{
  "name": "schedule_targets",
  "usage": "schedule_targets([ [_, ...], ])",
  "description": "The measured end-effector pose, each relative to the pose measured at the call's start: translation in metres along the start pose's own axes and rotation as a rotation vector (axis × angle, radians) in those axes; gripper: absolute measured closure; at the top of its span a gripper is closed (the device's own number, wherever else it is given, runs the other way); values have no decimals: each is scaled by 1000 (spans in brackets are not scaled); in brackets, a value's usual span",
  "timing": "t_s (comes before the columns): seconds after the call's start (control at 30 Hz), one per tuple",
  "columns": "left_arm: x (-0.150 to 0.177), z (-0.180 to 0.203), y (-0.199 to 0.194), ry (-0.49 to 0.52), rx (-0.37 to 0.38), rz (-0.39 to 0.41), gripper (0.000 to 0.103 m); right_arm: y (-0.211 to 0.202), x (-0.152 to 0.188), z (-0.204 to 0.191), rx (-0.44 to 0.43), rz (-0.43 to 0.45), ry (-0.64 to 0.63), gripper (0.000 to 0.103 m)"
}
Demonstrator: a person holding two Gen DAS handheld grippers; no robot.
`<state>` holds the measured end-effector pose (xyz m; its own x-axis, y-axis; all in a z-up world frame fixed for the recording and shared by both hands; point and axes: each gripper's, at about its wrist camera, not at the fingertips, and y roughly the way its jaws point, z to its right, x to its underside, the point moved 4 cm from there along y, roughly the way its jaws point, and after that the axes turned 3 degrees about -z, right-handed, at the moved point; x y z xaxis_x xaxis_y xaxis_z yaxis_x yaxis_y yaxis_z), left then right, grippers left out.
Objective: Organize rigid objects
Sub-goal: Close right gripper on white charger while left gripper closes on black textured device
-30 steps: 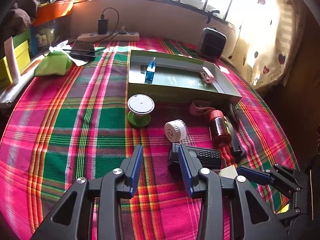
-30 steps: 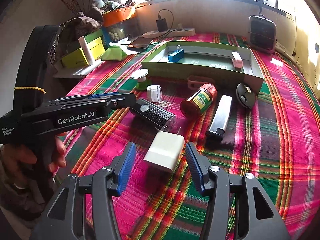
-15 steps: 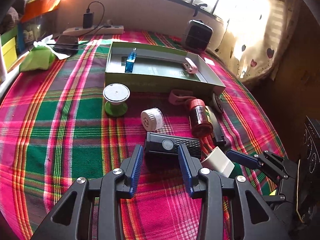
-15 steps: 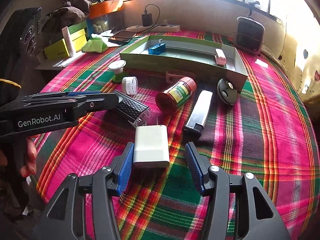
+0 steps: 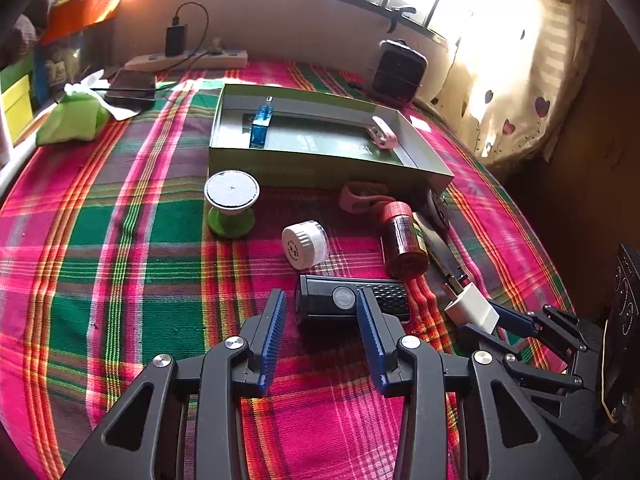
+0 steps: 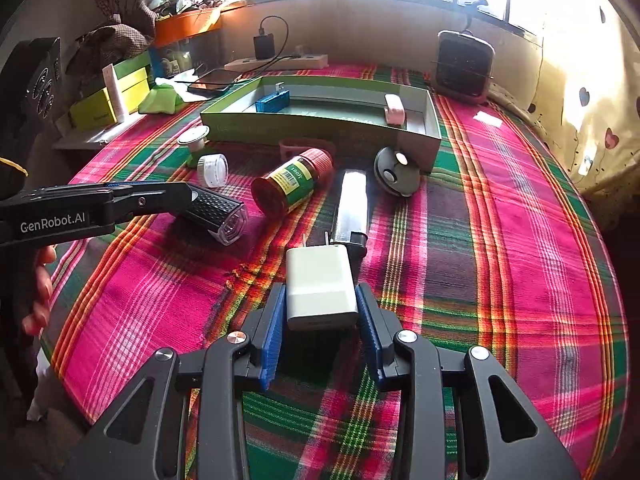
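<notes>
- The plaid cloth (image 6: 520,264) on the right side lies bare from the near edge up to the green tray (image 6: 434,136); a gripper can pass there freely.
- The left side of the cloth is likewise bare in front of the green-and-white spool (image 5: 231,204).
- Between them lies a crowded band: white jar (image 5: 305,243), red-capped bottle (image 6: 294,186), black torch (image 5: 352,300), silver lighter (image 6: 351,210), round grey gadget (image 6: 396,172), all close together.
- The left gripper (image 5: 320,326) reaches over the torch and blocks that approach.
- Inside the tray, the floor between the blue piece (image 6: 273,102) and the pink piece (image 6: 394,110) is open.
- A black fan (image 6: 464,66) stands behind the tray's right corner.
</notes>
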<state>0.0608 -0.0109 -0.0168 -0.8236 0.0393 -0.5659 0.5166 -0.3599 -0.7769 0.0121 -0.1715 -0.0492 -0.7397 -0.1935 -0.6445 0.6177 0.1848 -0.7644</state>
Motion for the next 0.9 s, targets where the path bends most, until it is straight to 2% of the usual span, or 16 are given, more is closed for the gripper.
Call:
schedule_targets([
  [0.37, 16, 26, -5, 51, 55, -30, 67, -3, 3, 23, 41, 11, 48, 67],
  [0.5, 24, 42, -6, 104, 76, -46, 67, -4, 4, 29, 45, 14, 64, 67],
  [0.6, 26, 46, -8, 130, 60, -42, 67, -4, 5, 30, 45, 16, 64, 67],
  [0.8, 15, 38, -12, 166, -42, -2, 67, -5, 6, 31, 45, 22, 57, 67],
  [0.9, 9, 38, -7, 192, -45, -6, 64, -7, 8, 33, 56, 24, 52, 67],
])
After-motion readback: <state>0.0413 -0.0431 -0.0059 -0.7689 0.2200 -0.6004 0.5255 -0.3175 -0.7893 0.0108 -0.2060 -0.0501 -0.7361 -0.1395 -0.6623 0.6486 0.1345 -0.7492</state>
